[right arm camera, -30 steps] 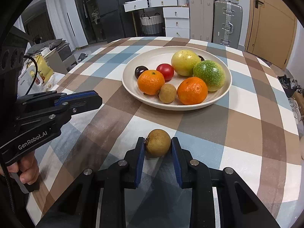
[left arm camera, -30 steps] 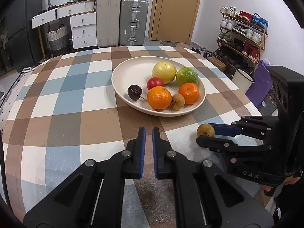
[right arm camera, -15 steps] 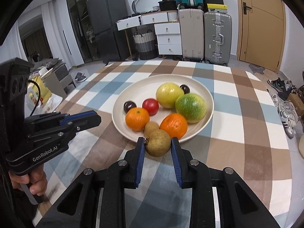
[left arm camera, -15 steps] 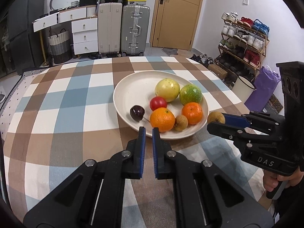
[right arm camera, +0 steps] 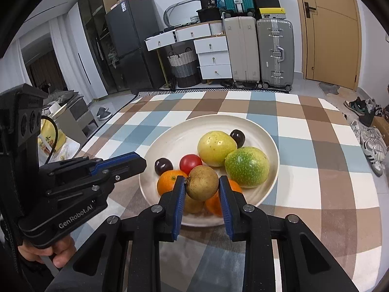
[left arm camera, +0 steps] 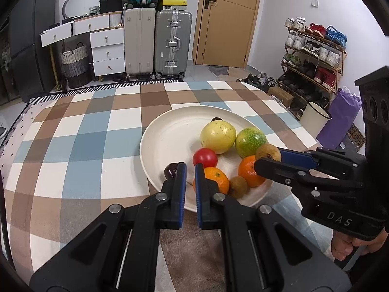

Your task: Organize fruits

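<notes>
My right gripper is shut on a small brown round fruit and holds it in the air over the near edge of the cream plate. The same brown fruit shows at my right gripper's tips in the left wrist view, above the plate. On the plate lie a yellow fruit, a green fruit, a red tomato, two oranges, dark plums and a small brown fruit. My left gripper is shut and empty, near the plate's front rim.
The plate sits on a checked tablecloth over a round table. A person's hand holds the right gripper's handle. Behind the table are suitcases, white drawers, a wicker basket, a door and a shoe rack.
My right gripper lifted the brown fruit off the tablecloth and carried it up over the plate's near edge. My left gripper, still shut, moved forward to the plate's rim.
</notes>
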The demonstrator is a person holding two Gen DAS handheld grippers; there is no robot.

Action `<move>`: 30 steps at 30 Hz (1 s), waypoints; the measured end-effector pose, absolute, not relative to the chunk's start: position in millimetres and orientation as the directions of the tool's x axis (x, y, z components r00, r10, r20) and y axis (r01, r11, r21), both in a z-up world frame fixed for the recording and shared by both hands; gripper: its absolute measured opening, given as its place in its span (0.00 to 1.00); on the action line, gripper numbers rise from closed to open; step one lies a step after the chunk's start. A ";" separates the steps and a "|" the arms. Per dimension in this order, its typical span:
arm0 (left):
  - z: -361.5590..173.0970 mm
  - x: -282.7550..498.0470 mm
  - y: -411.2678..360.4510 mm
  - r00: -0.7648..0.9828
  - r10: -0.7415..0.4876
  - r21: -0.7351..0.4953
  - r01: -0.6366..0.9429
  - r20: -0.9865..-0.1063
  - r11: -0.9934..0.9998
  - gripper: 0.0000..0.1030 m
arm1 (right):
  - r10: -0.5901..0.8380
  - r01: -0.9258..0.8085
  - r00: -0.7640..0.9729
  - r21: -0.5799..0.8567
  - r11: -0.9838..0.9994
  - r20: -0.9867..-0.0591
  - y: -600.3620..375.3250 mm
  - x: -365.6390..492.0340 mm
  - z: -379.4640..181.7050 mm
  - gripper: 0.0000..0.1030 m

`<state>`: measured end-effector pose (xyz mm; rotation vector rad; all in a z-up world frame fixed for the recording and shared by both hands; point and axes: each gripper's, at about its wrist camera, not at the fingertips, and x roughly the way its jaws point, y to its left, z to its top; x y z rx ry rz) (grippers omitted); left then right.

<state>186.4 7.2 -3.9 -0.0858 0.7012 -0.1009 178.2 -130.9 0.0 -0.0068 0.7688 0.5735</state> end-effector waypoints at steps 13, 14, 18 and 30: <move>-10.7 193.5 15.4 0.753 -0.116 -0.137 0.035 -0.648 0.990 0.08 | 0.471 -0.471 0.592 0.193 0.861 -0.654 -127.6 184.5 0.3 0.46; -10.6 193.1 15.7 0.751 -0.113 -0.133 0.033 -0.651 0.991 0.11 | 0.467 -0.470 0.597 0.187 0.862 -0.653 -128.7 182.7 1.0 0.47; -6.7 184.2 16.9 0.767 -0.093 -0.126 0.016 -0.635 0.992 0.48 | 0.454 -0.469 0.609 0.167 0.867 -0.651 -135.2 174.7 3.6 0.66; 10.4 143.4 15.8 0.812 -0.057 -0.076 0.016 -0.580 0.997 0.90 | 0.461 -0.440 0.636 0.200 0.875 -0.618 -162.9 158.2 8.6 0.99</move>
